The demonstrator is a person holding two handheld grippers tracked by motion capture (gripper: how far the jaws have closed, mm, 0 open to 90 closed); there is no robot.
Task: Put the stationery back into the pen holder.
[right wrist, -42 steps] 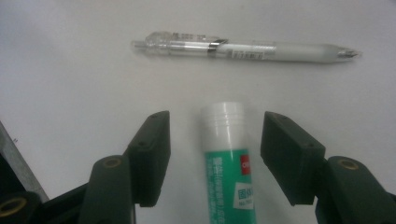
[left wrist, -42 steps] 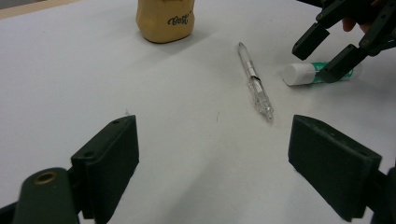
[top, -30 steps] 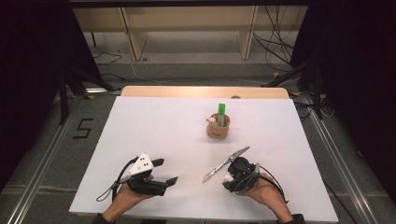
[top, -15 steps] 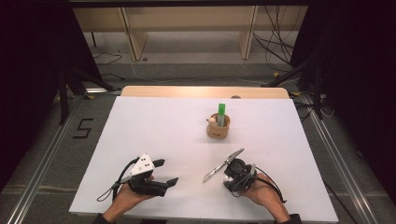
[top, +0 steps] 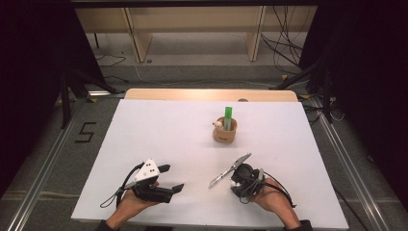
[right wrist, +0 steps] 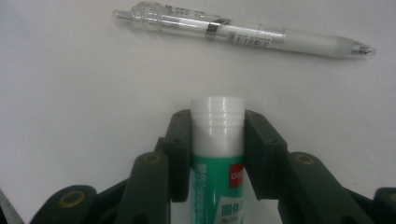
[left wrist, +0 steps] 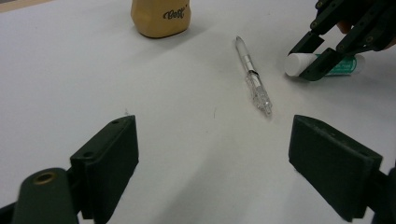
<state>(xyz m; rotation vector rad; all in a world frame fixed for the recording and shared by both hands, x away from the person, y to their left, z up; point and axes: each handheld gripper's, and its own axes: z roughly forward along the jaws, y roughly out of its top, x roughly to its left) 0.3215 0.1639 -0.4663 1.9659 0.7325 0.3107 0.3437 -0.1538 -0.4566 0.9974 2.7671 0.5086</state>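
The right gripper (right wrist: 217, 154) had just been closing its jaws, and they squeezed a glue stick (right wrist: 217, 140) with a white cap, lying near the front edge of the table (top: 159, 130); this looked like the grabbing step, and the next move would likely be to lift it and carry it to the cup (top: 224, 133) near the back edge. The left gripper (left wrist: 212, 154) rested with its jaws wide and nothing between them. I counted one glue stick, one clear pen (right wrist: 243, 31) just beside it, one cup and one green marker (top: 228, 115) standing in the cup.
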